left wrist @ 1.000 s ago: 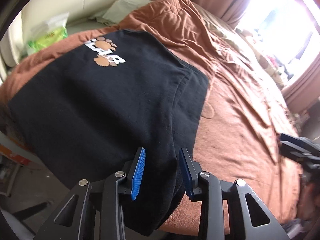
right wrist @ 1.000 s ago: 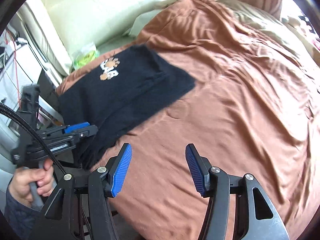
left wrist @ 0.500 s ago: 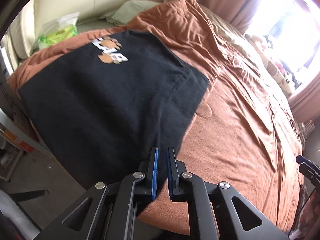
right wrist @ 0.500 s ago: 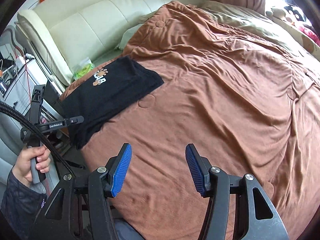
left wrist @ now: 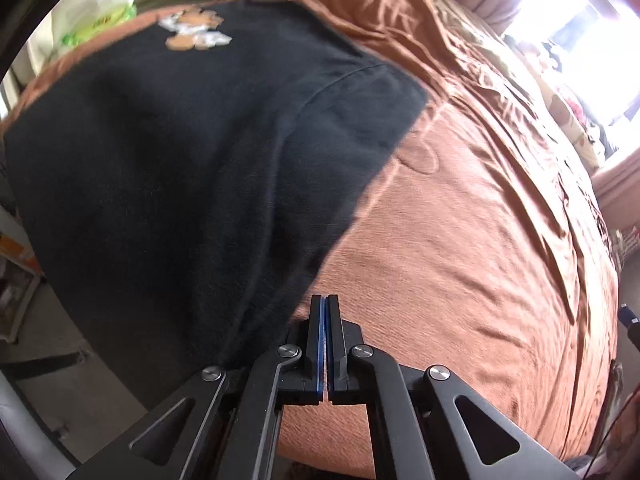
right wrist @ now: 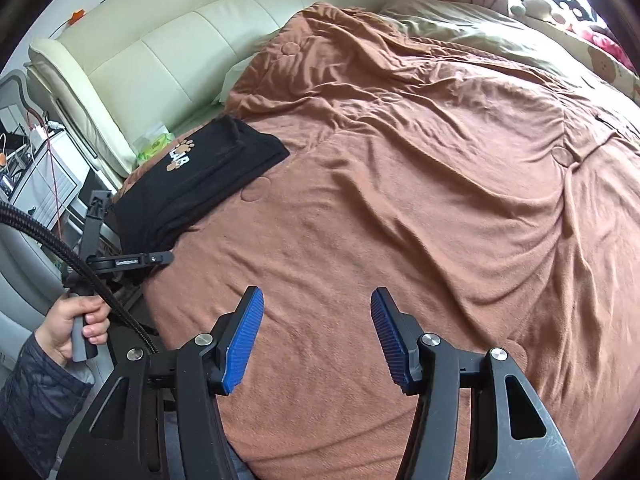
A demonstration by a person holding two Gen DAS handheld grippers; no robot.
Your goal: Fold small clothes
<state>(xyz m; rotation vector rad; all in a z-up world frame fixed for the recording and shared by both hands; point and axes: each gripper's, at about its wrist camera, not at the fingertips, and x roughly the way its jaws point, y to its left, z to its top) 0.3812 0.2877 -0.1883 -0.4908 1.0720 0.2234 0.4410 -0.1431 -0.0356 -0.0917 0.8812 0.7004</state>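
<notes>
**Black garment on brown bedcover — left jaws closed, right jaws apart**

Left gripper [left wrist: 324,320]: blue pads pressed together with only a hairline gap. The tips sit right at the lower hem of the black garment [left wrist: 180,168]; the picture is motion-blurred there, so whether any cloth is pinched between the pads cannot be told. In the right wrist view the same tool appears at the bed's left edge, held by a hand [right wrist: 74,320] in a dark quilted sleeve [right wrist: 36,396].

Right gripper [right wrist: 318,336]: jaws spread wide, nothing between them, held above bare brown cover well apart from the garment.

Black garment: lying flat near the left edge of the bed, one side folded over itself along a visible seam, lower part draping off the bed edge. A paw-print logo [right wrist: 180,156] in tan and white faces up at its far end.

Brown bedcover [right wrist: 400,208]: rumpled — spread over most of the bed, with the garment resting on it.

Cream padded headboard [right wrist: 192,36]: beyond the garment.

Green packet [right wrist: 154,146]: just beside the garment's far end, against the headboard.

Beige bedding [right wrist: 480,36]: at the far side near the bright window.
</notes>
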